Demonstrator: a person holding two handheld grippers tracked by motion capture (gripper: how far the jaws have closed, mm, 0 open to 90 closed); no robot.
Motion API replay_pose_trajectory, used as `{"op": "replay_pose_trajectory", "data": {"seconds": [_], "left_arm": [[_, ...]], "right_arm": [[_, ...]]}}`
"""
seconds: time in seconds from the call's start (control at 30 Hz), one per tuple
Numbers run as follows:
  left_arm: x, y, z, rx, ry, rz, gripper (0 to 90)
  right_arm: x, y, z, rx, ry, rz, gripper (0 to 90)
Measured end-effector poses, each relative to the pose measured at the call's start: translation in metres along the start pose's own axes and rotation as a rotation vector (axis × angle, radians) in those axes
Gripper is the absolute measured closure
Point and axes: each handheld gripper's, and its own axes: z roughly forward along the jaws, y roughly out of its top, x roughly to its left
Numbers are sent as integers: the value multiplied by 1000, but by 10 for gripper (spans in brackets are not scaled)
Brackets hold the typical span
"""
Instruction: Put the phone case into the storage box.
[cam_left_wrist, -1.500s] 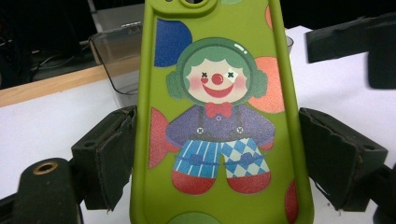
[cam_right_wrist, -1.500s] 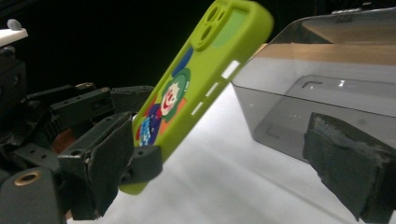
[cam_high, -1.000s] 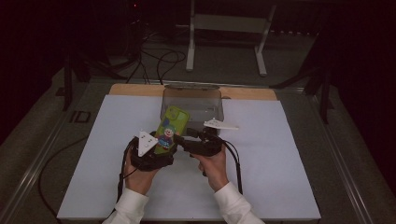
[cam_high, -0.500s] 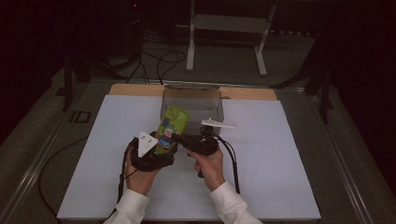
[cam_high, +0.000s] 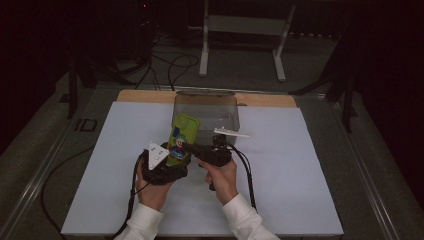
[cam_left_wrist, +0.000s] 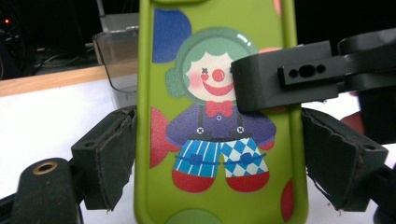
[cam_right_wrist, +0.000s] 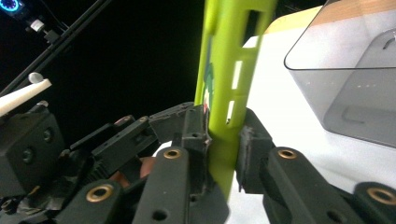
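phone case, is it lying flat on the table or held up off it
Held up. The green clown phone case is clamped across its width by the left gripper, and the right gripper pinches its side edge.

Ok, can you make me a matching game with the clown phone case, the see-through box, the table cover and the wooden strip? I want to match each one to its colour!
Things:
1. phone case
2. box
3. table cover
4. wooden strip

Colours:
A. white
B. clear smoky grey
C. light brown
D. bright green with a clown picture

Right pairs: 1-D, 2-B, 3-A, 4-C.
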Motion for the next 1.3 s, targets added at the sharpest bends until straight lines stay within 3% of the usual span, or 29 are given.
{"op": "replay_pose_trajectory", "data": {"seconds": [0.27, 0.47, 0.63, 0.9, 1.3], "left_arm": [[3, 1, 0, -3, -32, -2, 158], [3, 1, 0, -3, -33, 0, 154], [3, 4, 0, 15, -36, 28, 109], [5, 5, 1, 27, -46, 49, 4], [13, 9, -5, 7, -46, 49, 0]], "right_arm": [[6, 1, -1, 0, -18, -43, 785], [6, 2, -2, 5, -22, -42, 786], [8, 5, -3, 3, -37, -70, 784], [6, 9, -7, 6, -50, -58, 784], [9, 13, -11, 27, -93, -78, 783]]}}
